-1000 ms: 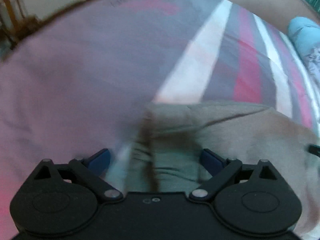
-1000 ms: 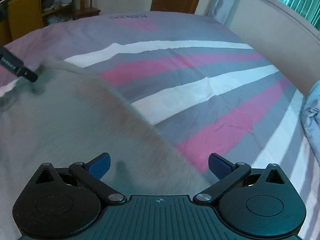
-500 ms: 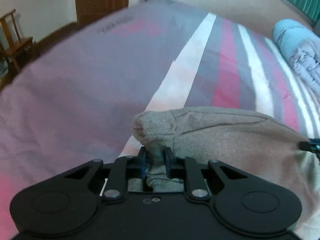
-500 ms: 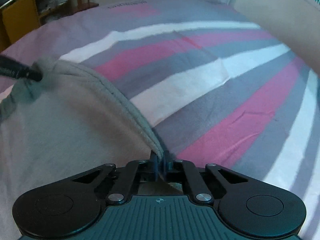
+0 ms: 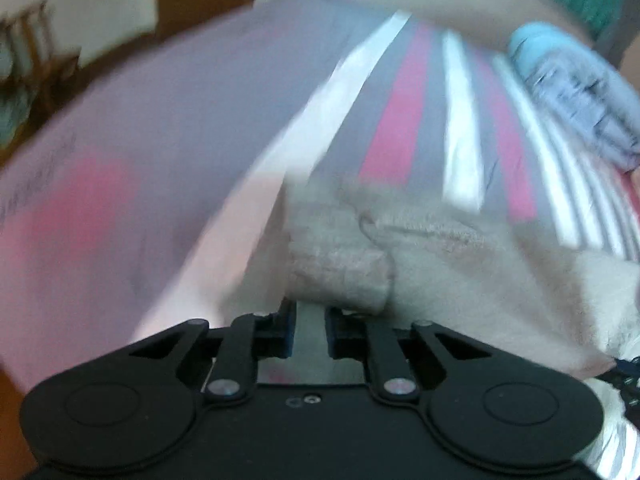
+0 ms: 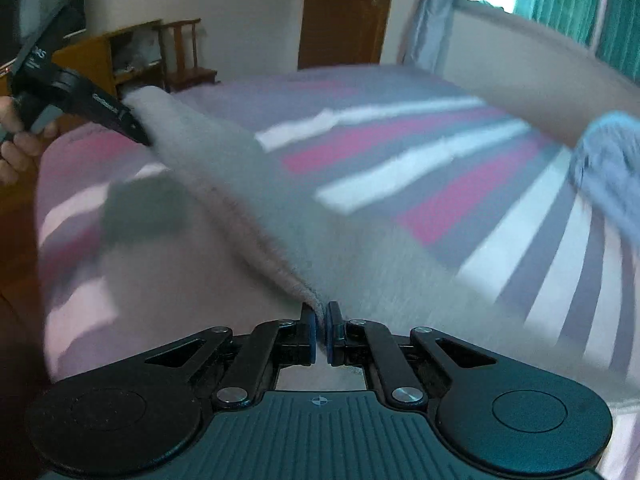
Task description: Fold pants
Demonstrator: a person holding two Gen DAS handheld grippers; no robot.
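Observation:
Grey fleece pants (image 5: 460, 264) hang lifted over a striped bed. My left gripper (image 5: 310, 330) is shut on the ribbed cuff end of the pants (image 5: 336, 276), which bunches just beyond the blue pads. In the right wrist view my right gripper (image 6: 320, 330) is shut on the hem edge of the pants (image 6: 256, 200), and the cloth stretches from it up and left to the left gripper (image 6: 132, 126), held by a hand (image 6: 16, 148). Both views are motion-blurred.
The bed sheet (image 6: 440, 160) has pink, grey and white stripes. A rolled pale blue quilt (image 5: 576, 96) lies at the bed's right side. A wooden chair (image 6: 186, 56), a shelf unit (image 6: 104, 60) and a brown door (image 6: 344, 12) stand beyond the bed.
Both grippers went from open to shut on the pants' end, then lifted it off the sheet and carried it across the bed; the cloth now hangs taut between them.

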